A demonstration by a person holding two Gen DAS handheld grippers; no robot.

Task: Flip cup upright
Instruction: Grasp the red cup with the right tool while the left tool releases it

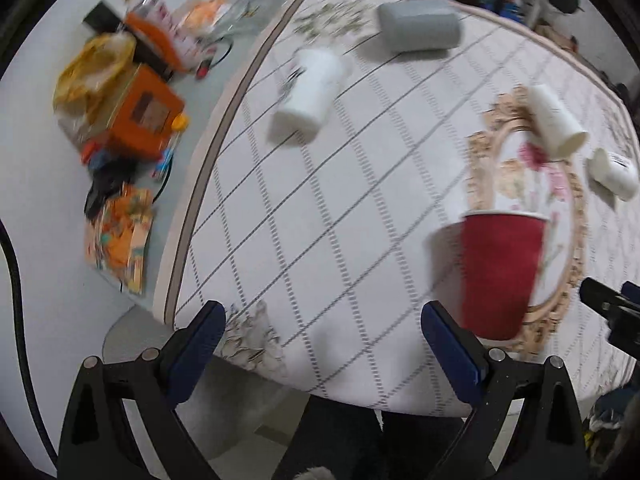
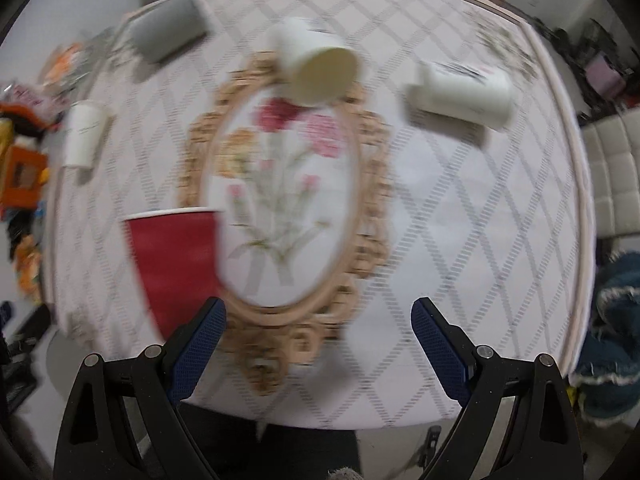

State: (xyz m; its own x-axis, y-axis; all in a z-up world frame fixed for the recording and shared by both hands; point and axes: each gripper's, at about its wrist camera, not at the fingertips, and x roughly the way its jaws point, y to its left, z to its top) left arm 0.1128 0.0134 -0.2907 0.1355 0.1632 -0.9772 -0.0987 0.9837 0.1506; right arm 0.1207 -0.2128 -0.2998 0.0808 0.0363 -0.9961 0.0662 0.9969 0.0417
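Observation:
A red cup (image 1: 500,272) stands upright, mouth up, near the front edge of the patterned tablecloth (image 1: 320,200); it also shows in the right wrist view (image 2: 176,264). Several cups lie on their sides: a white one (image 1: 308,88), a grey one (image 1: 420,26), and two more white ones (image 1: 554,120) (image 1: 614,174). In the right wrist view they are the white cup at left (image 2: 82,136), the grey cup (image 2: 168,32), the open-mouthed cup (image 2: 316,64) and the cup at right (image 2: 460,94). My left gripper (image 1: 324,340) is open and empty, left of the red cup. My right gripper (image 2: 320,332) is open and empty, right of it.
Clutter lies left of the cloth: an orange box (image 1: 144,120), a yellow bag (image 1: 92,68), printed packets (image 1: 120,236). A white chair (image 2: 612,176) and blue fabric (image 2: 612,340) are at the right. The table's front edge runs just ahead of both grippers.

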